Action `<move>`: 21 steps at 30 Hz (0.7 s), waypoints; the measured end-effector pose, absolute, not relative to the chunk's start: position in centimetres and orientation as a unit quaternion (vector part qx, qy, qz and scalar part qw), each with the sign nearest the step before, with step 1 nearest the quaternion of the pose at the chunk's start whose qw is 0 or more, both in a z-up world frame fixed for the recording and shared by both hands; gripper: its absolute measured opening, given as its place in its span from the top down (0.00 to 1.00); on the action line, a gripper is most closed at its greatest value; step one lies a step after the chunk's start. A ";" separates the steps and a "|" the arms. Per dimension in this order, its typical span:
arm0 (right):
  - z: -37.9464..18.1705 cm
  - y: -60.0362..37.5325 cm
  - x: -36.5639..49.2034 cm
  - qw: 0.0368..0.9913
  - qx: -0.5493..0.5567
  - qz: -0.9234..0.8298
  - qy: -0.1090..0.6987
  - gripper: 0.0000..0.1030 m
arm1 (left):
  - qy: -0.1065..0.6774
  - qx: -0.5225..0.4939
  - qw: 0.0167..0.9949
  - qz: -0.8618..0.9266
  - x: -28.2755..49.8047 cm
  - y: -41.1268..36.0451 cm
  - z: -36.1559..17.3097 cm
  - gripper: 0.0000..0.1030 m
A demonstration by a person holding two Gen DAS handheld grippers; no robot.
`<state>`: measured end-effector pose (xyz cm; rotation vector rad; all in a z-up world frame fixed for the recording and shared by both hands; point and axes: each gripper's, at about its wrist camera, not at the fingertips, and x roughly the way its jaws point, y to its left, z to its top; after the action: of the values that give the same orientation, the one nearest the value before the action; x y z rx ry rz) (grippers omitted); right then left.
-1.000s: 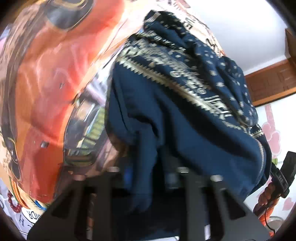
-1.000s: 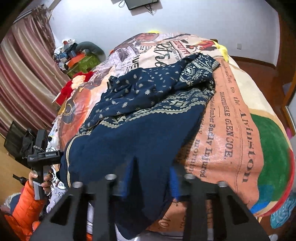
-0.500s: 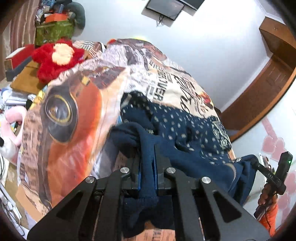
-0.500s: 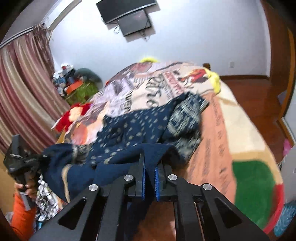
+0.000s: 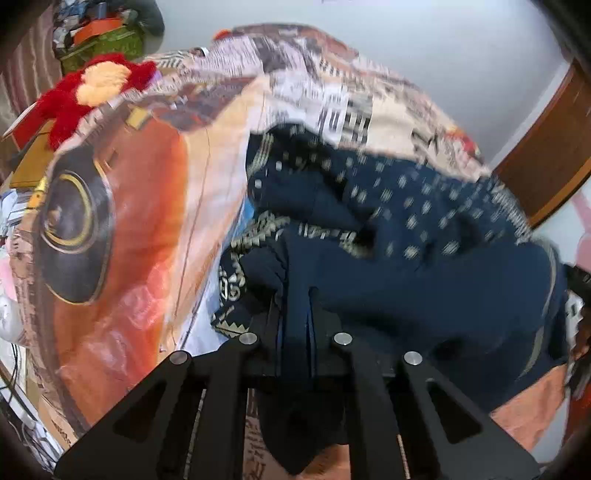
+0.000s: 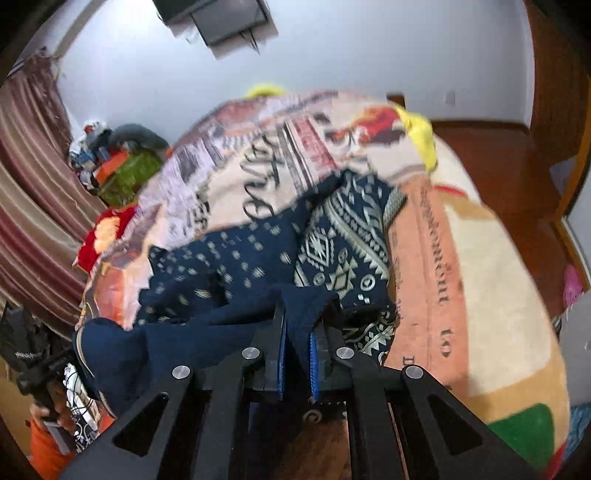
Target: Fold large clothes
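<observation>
A large navy garment (image 5: 424,266) with cream dots and a geometric border lies crumpled on the bed; it also shows in the right wrist view (image 6: 236,258). My left gripper (image 5: 298,314) is shut on a plain navy edge of the garment and holds it up off the bed. My right gripper (image 6: 297,328) is shut on another navy edge, lifted the same way. The cloth spans between the two grippers. The left gripper shows at the left edge of the right wrist view (image 6: 33,365).
The bed carries a printed blanket (image 6: 480,288) with orange, cream and newsprint patches. A red plush toy (image 5: 92,85) lies at its far left side. Striped curtains (image 6: 33,206), cluttered boxes (image 6: 122,170) and a wall-mounted screen (image 6: 218,18) stand behind. Wooden floor (image 6: 491,158) lies to the right.
Both grippers have closed on the garment's near edge and lifted it off the bed. Both views have swung over the bed.
</observation>
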<state>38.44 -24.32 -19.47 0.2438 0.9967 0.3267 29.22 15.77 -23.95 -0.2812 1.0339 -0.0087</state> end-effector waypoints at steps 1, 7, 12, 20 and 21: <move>-20.0 -24.3 38.6 0.852 0.114 0.159 0.485 0.94 | 0.499 -0.127 0.857 -0.007 29.4 15.6 -24.6 0.89; -20.2 -25.1 37.9 0.839 0.095 0.147 0.515 0.71 | 0.509 -0.100 0.855 -0.006 29.3 15.3 -25.3 0.71; -17.5 -27.1 35.6 0.860 0.097 0.124 0.485 0.36 | 0.510 -0.106 0.854 -0.002 28.1 16.6 -23.3 0.64; -15.9 -26.1 30.6 0.858 0.101 0.168 0.475 0.36 | 0.492 -0.177 0.852 -0.014 24.4 19.4 -21.3 0.49; -16.2 -25.6 30.1 0.856 0.101 0.173 0.477 0.36 | 0.496 -0.181 0.849 -0.018 24.1 19.4 -21.7 0.48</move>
<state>30.06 -25.60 -16.18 0.2126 1.0025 0.3634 24.07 19.36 -21.66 -0.3812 1.0450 -0.0375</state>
